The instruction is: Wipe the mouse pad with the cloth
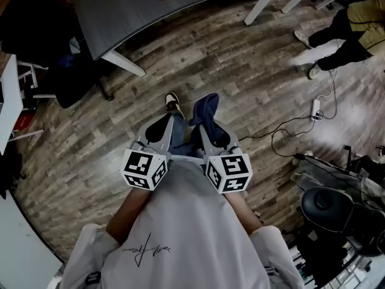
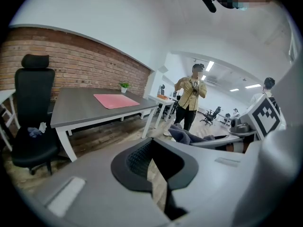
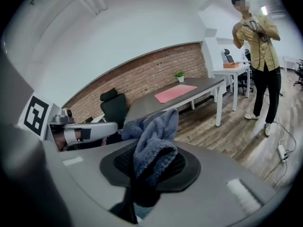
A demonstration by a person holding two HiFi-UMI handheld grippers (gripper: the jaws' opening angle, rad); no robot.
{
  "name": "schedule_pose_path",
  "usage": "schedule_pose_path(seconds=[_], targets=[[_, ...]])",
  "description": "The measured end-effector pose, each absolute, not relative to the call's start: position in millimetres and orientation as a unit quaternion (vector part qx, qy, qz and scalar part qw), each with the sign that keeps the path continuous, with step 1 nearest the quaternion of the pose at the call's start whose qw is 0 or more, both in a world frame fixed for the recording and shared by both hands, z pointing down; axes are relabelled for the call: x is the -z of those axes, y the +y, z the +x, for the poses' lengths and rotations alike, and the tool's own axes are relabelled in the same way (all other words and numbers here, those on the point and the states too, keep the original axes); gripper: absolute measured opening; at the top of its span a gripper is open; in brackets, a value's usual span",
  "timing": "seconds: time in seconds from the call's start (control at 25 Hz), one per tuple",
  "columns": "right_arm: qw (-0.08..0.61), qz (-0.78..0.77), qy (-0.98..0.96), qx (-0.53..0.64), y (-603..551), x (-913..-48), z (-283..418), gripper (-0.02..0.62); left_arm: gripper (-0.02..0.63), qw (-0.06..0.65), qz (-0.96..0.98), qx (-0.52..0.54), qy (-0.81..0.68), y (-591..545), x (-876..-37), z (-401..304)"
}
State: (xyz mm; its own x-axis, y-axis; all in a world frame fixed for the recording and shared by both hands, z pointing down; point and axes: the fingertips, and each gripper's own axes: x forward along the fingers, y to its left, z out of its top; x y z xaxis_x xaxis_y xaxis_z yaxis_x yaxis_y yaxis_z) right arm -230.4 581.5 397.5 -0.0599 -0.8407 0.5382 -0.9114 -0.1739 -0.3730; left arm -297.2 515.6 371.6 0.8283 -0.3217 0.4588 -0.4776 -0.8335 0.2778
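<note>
Wipe not started, I reckon. My right claw (image 3: 151, 163) grips the blue cloth (image 3: 154, 129); left claw (image 2: 154, 167) slightly apart, empty. Pink mouse pad (image 2: 116, 100) is well off.

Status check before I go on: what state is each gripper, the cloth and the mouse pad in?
left gripper: jaws slightly apart, empty.
right gripper: shut on the cloth.
cloth: bunched, sticking up from the jaws.
mouse pad: flat on the desk, untouched, away from both grippers.
</note>
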Motion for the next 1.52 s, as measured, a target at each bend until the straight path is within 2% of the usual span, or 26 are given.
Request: schedule_pose_path(seconds=[0.64,1.08,1.52], targets=[[0.081,0.691,-0.630,-0.345,458,-390,-165,0.089,0.005,0.213,0.942,-0.191,-0.173,389,-370,-218],[0.086,0.684,-0.643,-0.334,341,-381,-166,0.089,0.005,0.207,0.945,-0.186,-0.171,279,-361,-215],[0.095,0.676,-0.661,-0.312,281,-375,-177,0.091,0.004,0.204,0.948,-0.158,-0.186,225,-353,-224]])
